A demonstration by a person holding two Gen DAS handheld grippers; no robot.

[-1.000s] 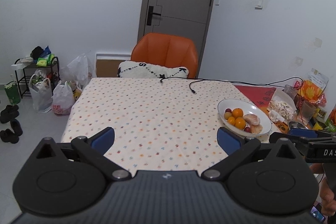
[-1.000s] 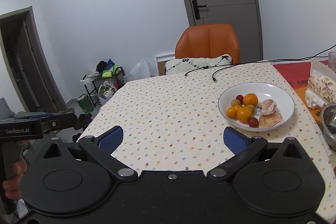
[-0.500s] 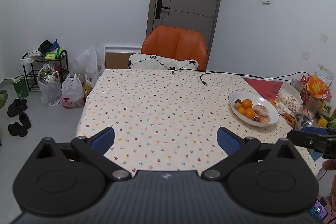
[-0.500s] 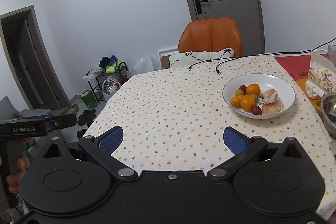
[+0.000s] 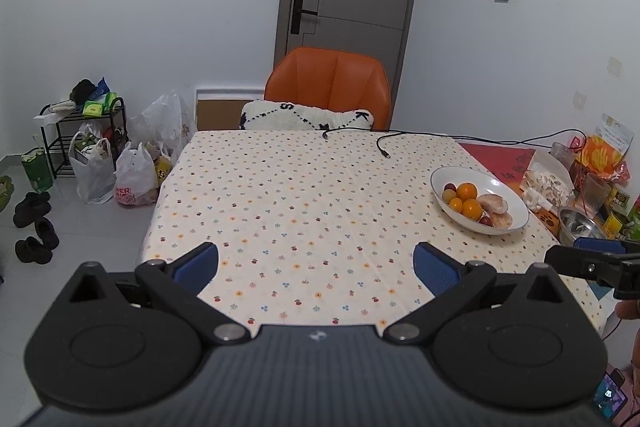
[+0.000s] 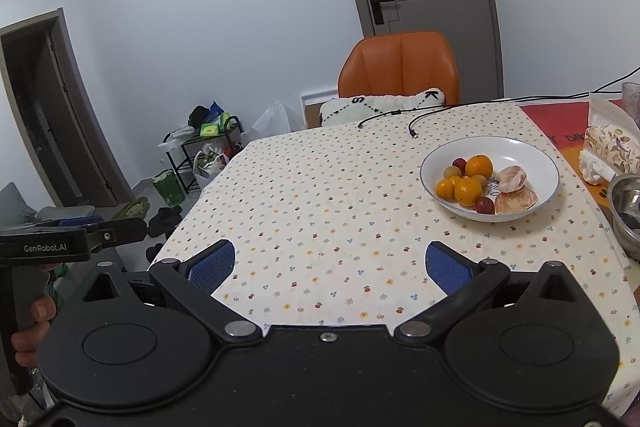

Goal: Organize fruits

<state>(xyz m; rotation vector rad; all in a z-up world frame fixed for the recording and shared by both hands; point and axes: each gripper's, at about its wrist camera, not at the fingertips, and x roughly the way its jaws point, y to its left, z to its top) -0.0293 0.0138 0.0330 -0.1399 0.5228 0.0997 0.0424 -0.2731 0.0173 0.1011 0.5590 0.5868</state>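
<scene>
A white bowl [image 5: 508, 223] [image 6: 532, 155] sits on the right side of the table with the dotted cloth [image 5: 304, 195] [image 6: 328, 211]. In it lie oranges [image 5: 467, 191] [image 6: 479, 165], small red and green plums [image 6: 484, 205] and peeled pomelo pieces [image 5: 492, 203] [image 6: 513, 179]. My left gripper [image 5: 316, 265] hovers open over the near table edge, well short of the bowl and to its left. My right gripper [image 6: 330, 267] is open too, with nothing between its blue pads, and the bowl is ahead of it to the right.
An orange chair [image 5: 328, 87] with a white cushion stands at the far side. Black cables [image 5: 384, 143] lie near the back edge. A steel bowl [image 6: 626, 207], snack bags [image 5: 604, 151] and jars crowd the right end. Bags and a shoe rack [image 5: 80, 131] stand on the floor, left.
Both grippers have drawn back and risen, so more of the table shows and the bowl looks smaller and farther away. Both stay open.
</scene>
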